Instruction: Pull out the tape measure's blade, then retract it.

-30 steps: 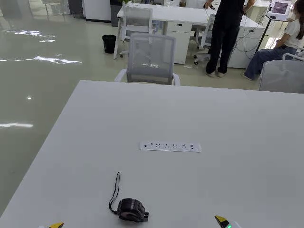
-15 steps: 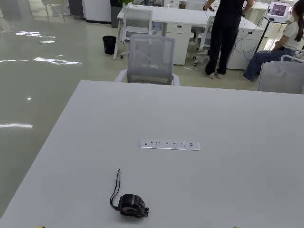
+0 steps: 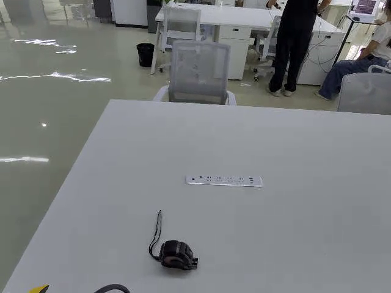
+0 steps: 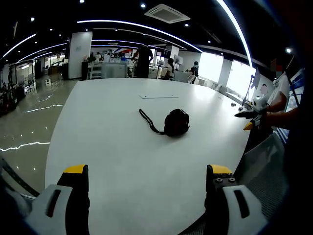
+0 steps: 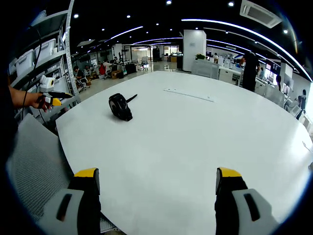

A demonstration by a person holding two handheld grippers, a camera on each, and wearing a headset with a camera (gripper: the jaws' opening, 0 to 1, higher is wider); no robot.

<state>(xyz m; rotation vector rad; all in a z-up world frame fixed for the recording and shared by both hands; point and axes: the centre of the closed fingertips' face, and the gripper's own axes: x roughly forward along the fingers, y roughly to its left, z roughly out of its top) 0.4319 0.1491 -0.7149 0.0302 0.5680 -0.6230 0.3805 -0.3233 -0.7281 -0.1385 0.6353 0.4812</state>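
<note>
Black tape measure (image 3: 178,254) untouched; left gripper view catches right hand-held gripper (image 4: 243,120).

Count:
- 1 tape measure (image 3: 177,254), 1 strap (image 3: 156,235) on it
- 1 power strip (image 3: 223,180)
- 1 white table (image 3: 305,232)
- 2 grippers: left gripper (image 4: 147,169), right gripper (image 5: 158,172), 2 yellow-tipped jaws each
- 2 chairs by table: mesh chair (image 3: 200,70), second chair (image 3: 365,93)
- 1 black bin (image 3: 145,54)
- 2 people behind: standing person (image 3: 294,36), seated person (image 3: 360,61)
</note>
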